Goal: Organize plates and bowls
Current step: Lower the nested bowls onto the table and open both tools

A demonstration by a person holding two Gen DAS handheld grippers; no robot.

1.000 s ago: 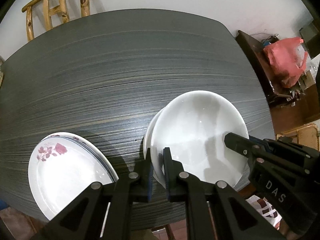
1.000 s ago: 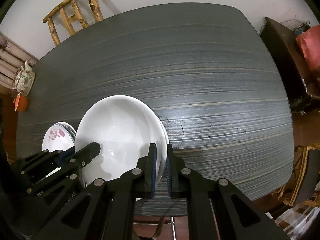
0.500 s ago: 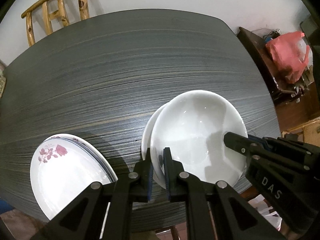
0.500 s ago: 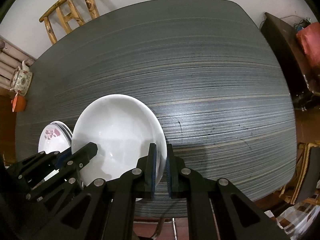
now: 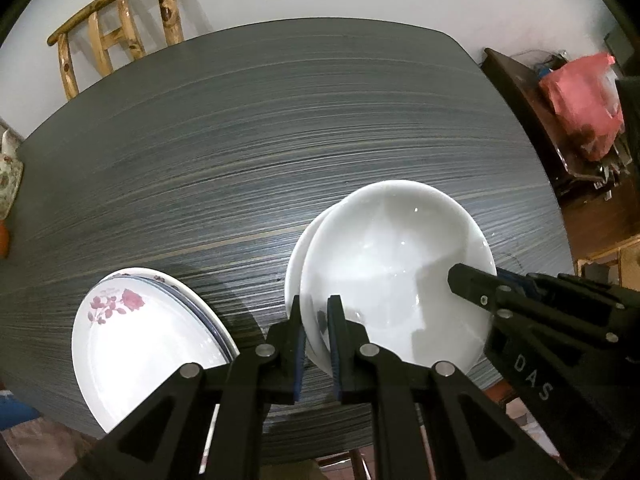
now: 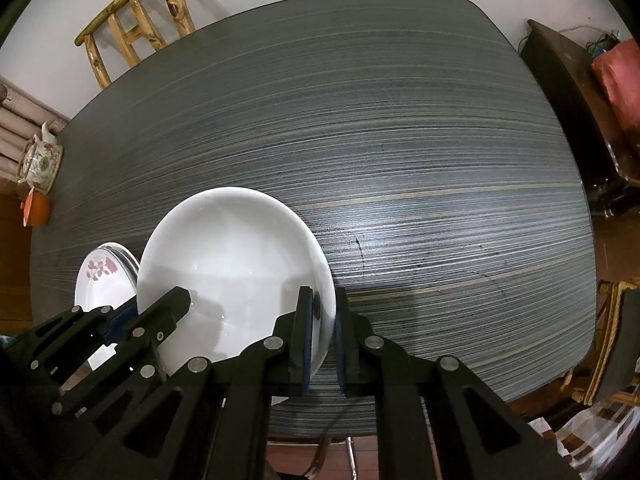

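A plain white bowl is held above the dark striped table, over another white dish whose edge shows just behind it on the left. My left gripper is shut on the bowl's near left rim. My right gripper is shut on the bowl's right rim. A stack of rose-patterned plates lies at the table's near left edge; it also shows in the right wrist view.
A wooden chair stands behind the table's far left edge. A floral teapot and an orange cup sit off the left side. A dark side cabinet with a red bag stands on the right.
Both grippers and the bowl have shifted slightly, and the view over the table has drifted. The lower white dish stays beneath. Both grips stay shut on the bowl's rim.
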